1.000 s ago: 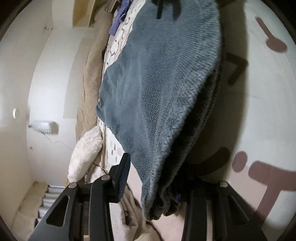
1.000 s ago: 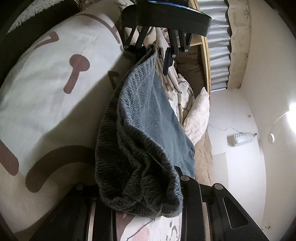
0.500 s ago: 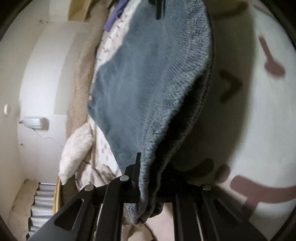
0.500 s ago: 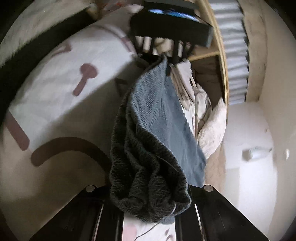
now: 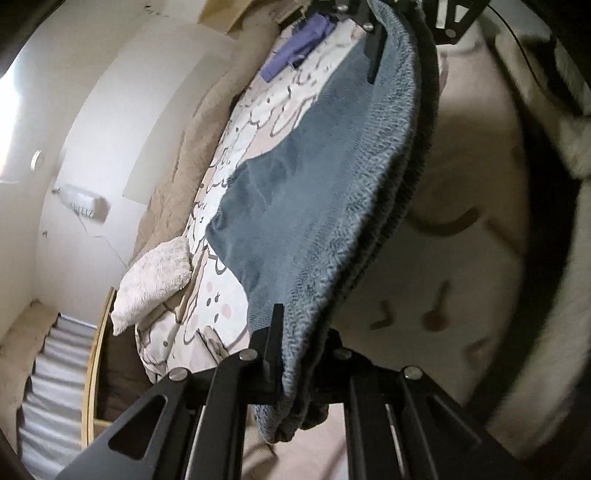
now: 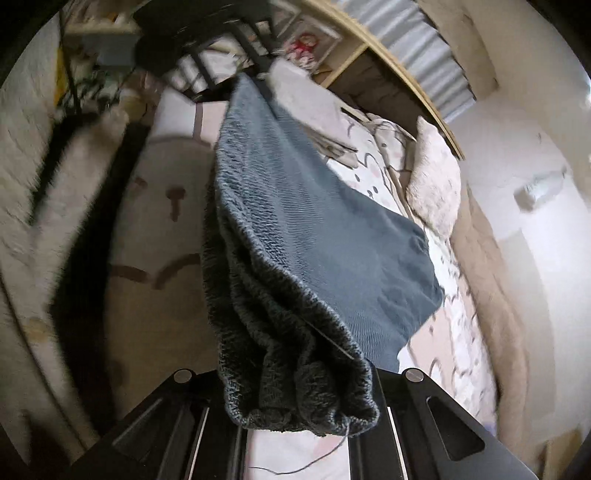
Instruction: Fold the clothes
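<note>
A blue-grey knitted garment (image 5: 325,192) hangs stretched in the air between my two grippers, its loose part drooping over the bed. My left gripper (image 5: 303,354) is shut on one end of it. My right gripper (image 6: 295,391) is shut on the other bunched end (image 6: 295,369). Each gripper shows at the top of the other's view: the right one in the left wrist view (image 5: 391,22), the left one in the right wrist view (image 6: 221,55). The fingertips are hidden by the cloth.
Below is a bed with a patterned cover (image 5: 229,288), a fluffy white pillow (image 5: 155,277) and a beige blanket (image 5: 184,155) along the wall. A purple cloth (image 5: 295,48) lies at the far end. A cream cover with brown marks (image 6: 162,229) lies beside it.
Both grippers have swung and turned while holding the garment; the view now takes in more of the bed and room. The left jaws have closed tighter on the cloth. The garment stays stretched between them.
</note>
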